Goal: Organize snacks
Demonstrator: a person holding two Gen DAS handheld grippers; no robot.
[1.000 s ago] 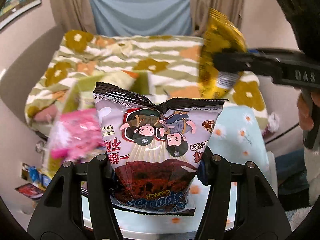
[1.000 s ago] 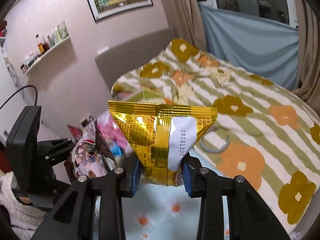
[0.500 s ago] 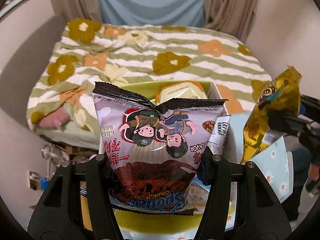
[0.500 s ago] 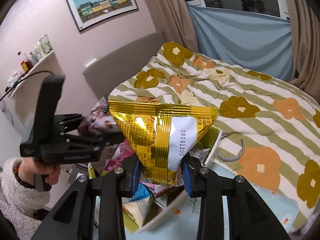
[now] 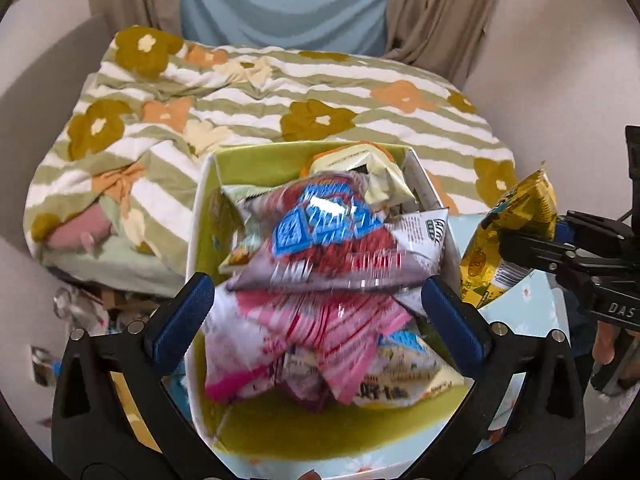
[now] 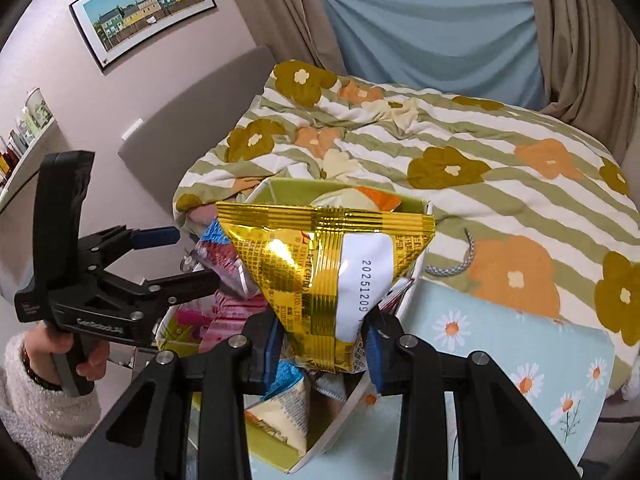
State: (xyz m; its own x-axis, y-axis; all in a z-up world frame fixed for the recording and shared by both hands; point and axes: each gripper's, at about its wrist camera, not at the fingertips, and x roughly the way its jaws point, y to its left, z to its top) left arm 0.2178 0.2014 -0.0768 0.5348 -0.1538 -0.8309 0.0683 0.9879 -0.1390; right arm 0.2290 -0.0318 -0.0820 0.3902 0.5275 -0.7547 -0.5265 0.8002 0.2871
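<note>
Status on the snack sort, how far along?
Done: several packets lie in the green box. In hand: left gripper is opening over it, pads touching nothing; right gripper is clamped on the gold bag. Left: gold bag not yet in.

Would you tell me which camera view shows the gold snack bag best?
The right wrist view: the gold snack bag fills the centre, pinched between the right gripper fingers, its printed date readable. The left wrist view shows it only small at the right edge, partly hidden.
</note>
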